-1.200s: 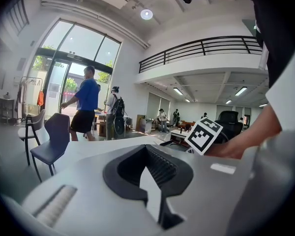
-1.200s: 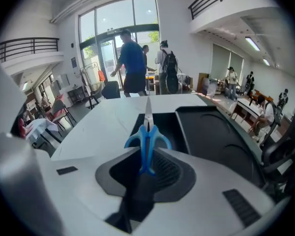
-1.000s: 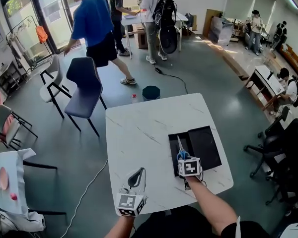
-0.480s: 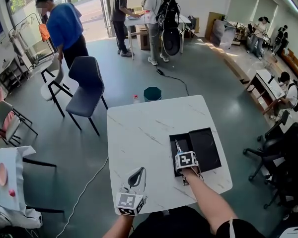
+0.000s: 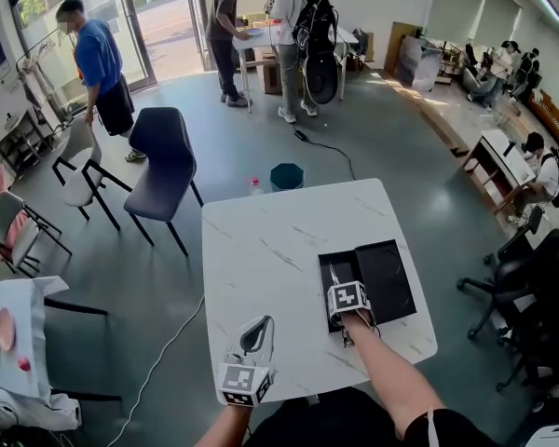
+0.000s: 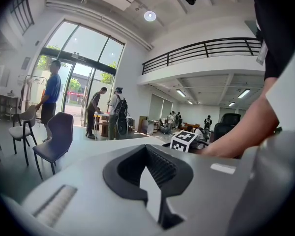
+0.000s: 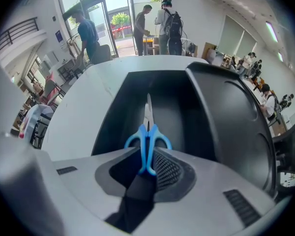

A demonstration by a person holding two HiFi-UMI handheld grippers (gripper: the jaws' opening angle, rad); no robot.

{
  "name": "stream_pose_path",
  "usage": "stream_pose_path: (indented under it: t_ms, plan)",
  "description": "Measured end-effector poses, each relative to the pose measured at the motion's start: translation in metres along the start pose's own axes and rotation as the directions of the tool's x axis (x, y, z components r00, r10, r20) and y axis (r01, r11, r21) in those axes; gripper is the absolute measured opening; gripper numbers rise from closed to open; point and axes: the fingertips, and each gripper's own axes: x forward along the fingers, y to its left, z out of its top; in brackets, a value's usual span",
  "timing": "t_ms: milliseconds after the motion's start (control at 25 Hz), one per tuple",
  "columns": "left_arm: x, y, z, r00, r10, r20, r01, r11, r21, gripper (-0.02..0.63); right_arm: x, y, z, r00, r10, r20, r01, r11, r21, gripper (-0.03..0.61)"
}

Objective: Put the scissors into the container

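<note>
Scissors (image 7: 147,142) with blue handles and closed blades are pinched by the handles in my right gripper (image 7: 146,162), blades pointing away from me. They hang over the left half of the open black container (image 7: 173,102), whose lid (image 7: 231,117) lies beside it on the right. In the head view the right gripper (image 5: 343,291) is above the container's (image 5: 384,277) near left part, and only the blade tip (image 5: 331,274) of the scissors shows. My left gripper (image 5: 252,335) stays at the white table's front edge with its jaws together and nothing in them; it is also seen as (image 6: 150,181).
The white marble table (image 5: 261,250) ends just in front of me. A dark chair (image 5: 163,161) and a teal stool (image 5: 285,175) stand on the floor beyond it. A cable (image 5: 158,361) runs on the floor at the left. Several people stand farther off.
My right gripper has carried the scissors a little forward and left over the container. The person in blue has walked off to the left. The left gripper has not moved.
</note>
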Motion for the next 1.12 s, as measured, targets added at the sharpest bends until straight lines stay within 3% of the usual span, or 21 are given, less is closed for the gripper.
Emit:
stream_pose_path:
  t_ms: [240, 360, 480, 720, 840, 960, 1120]
  plan:
    - [0.003, -0.003, 0.005, 1.000, -0.005, 0.003, 0.005, 1.000, 0.004, 0.009, -0.022, 0.011, 0.015, 0.997, 0.053, 0.049, -0.055, 0.998, 0.042, 0.149]
    - [0.005, -0.008, 0.003, 1.000, -0.016, -0.001, 0.016, 1.000, 0.002, 0.009, -0.051, 0.020, 0.032, 0.985, 0.079, 0.153, -0.085, 0.996, 0.035, 0.149]
    - [0.005, -0.012, 0.006, 1.000, -0.019, -0.002, 0.019, 1.000, -0.008, 0.009, -0.090, 0.033, 0.051, 0.950, 0.124, 0.287, -0.125, 0.992, -0.015, 0.146]
    - [0.008, -0.018, 0.010, 0.999, -0.037, 0.002, 0.037, 0.999, 0.015, 0.009, -0.183, 0.051, 0.075, 0.809, 0.162, 0.565, -0.075, 0.982, -0.175, 0.088]
    - [0.008, -0.022, 0.016, 0.999, -0.044, 0.010, 0.044, 0.999, 0.028, 0.009, -0.220, 0.053, 0.075, 0.714, 0.167, 0.680, -0.043, 0.980, -0.196, 0.041]
    - [0.006, -0.023, 0.022, 0.999, -0.047, 0.018, 0.046, 0.998, 0.041, 0.009, -0.247, 0.054, 0.071, 0.628, 0.179, 0.758, -0.038, 0.979, -0.200, 0.011]
    - [0.006, -0.025, 0.031, 0.999, -0.045, 0.029, 0.044, 0.998, 0.047, 0.009, -0.271, 0.053, 0.064, 0.541, 0.182, 0.821, -0.002, 0.977, -0.215, 0.009]
